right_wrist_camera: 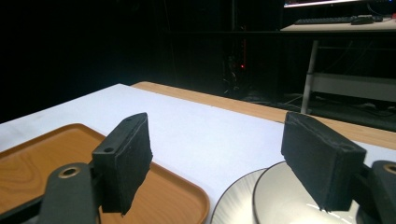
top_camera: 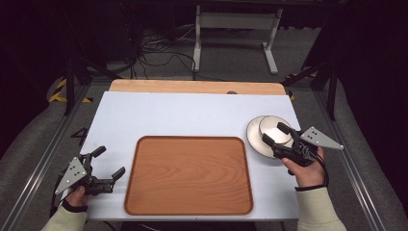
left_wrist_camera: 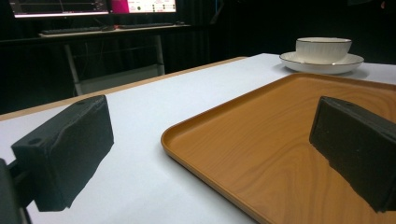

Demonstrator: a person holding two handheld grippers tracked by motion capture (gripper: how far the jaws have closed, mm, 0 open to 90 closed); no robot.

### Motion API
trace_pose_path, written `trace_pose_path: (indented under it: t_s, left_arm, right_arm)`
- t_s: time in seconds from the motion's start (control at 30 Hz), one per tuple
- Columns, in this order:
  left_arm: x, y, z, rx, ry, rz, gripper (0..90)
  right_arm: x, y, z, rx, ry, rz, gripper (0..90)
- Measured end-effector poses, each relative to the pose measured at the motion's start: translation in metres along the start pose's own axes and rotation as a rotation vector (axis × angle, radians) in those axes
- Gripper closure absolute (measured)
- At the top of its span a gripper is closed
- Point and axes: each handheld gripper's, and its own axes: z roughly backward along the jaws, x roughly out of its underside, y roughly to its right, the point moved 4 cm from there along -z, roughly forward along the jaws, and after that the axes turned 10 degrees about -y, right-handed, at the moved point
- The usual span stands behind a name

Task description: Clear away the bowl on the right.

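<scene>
Right gripper (top_camera: 278,134) at frame right hangs released over the bowl (top_camera: 274,126) on its saucer (top_camera: 254,139); straddle one bowl wall, probably the near one, before clamping.

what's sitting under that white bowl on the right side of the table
A white plate lies under the bowl, its rim showing around it. The plate's middle is covered by the bowl, and the right gripper hovers open above.

The left tool (top_camera: 107,163) sat at seven o'clock, jaws wide and pointing toward three. The right tool (top_camera: 276,134), at three o'clock, pointed toward ten with its jaws apart.
</scene>
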Motion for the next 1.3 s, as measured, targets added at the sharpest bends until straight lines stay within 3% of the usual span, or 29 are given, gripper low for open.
trace_pose_path:
  t_s: [0.4,0.97,1.07,1.17,1.3]
  left_arm:
    - [0.0,0.0,0.0,0.0,0.0,0.0,0.3]
    - [0.0,0.0,0.0,-0.001,0.001,0.0,0.3]
    - [0.0,0.0,0.0,-0.001,0.001,0.0,0.3]
    - [0.0,0.0,0.0,-0.001,0.001,0.0,0.2]
    - [0.0,0.0,0.0,-0.001,0.001,0.0,0.3]
  right_arm:
    - [-0.016,0.024,-0.013,0.05,-0.063,-0.004,29.7]
    - [-0.024,0.069,-0.014,0.145,-0.076,-0.067,31.1]
    - [-0.022,0.074,-0.015,0.164,-0.099,-0.079,31.1]
    - [-0.018,0.082,-0.018,0.201,-0.186,-0.092,31.7]
    - [-0.014,0.086,-0.021,0.222,-0.26,-0.107,40.9]
